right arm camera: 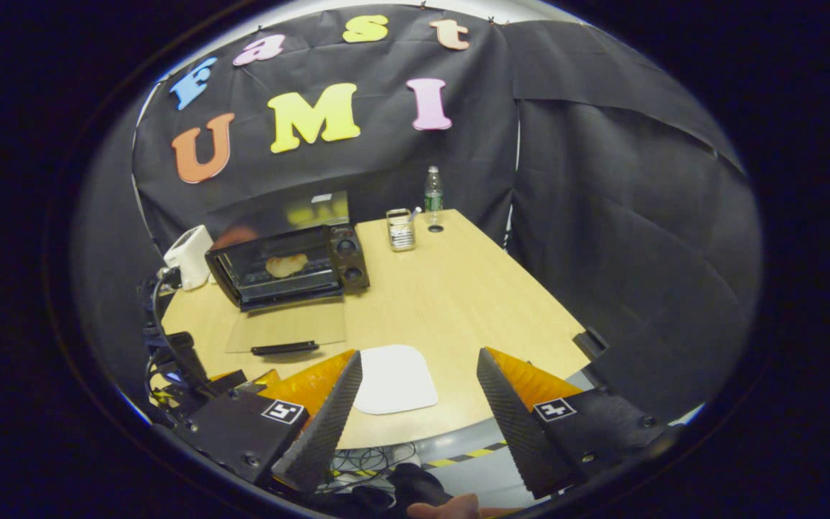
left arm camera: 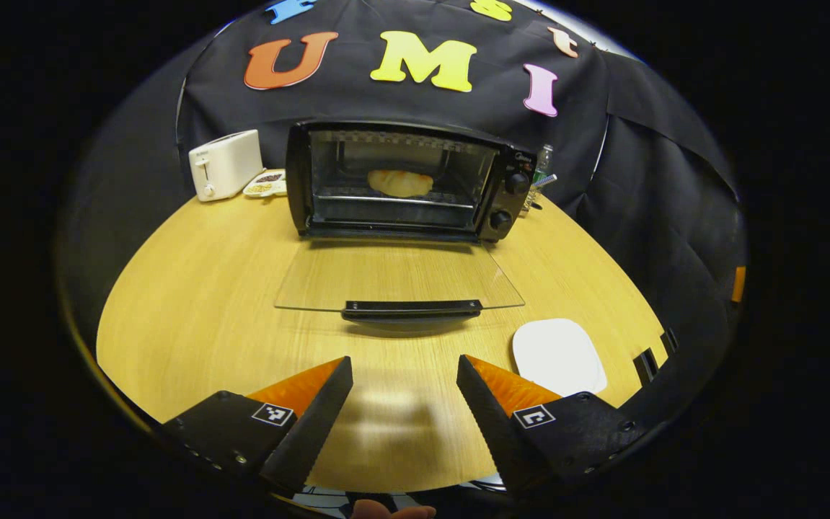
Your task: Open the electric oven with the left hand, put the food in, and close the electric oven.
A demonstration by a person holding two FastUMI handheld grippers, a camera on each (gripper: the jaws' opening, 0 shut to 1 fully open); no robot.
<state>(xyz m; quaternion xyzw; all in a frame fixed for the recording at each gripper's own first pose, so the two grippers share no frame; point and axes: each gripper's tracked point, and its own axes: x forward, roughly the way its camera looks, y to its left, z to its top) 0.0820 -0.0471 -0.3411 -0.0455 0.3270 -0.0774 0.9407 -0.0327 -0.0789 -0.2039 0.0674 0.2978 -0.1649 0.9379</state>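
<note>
The black electric oven [left arm camera: 404, 180] stands at the back of the wooden table with its glass door [left arm camera: 400, 277] folded flat down, its black handle [left arm camera: 412, 310] toward me. A pale piece of food [left arm camera: 400, 183] lies on the rack inside. My left gripper [left arm camera: 404, 393] hovers open over the table in front of the door handle, holding nothing. In the right gripper view the oven [right arm camera: 288, 267] sits far left with the food [right arm camera: 286, 265] inside. My right gripper [right arm camera: 418, 404] is open above the table's near edge, over an empty white plate [right arm camera: 394, 378].
A white toaster [left arm camera: 225, 164] and a small snack dish [left arm camera: 266, 184] stand left of the oven. A bottle [right arm camera: 433, 191] and a metal holder [right arm camera: 401, 229] stand at the back right. The white plate [left arm camera: 559, 357] lies right of the door. The left gripper [right arm camera: 184, 360] shows at far left.
</note>
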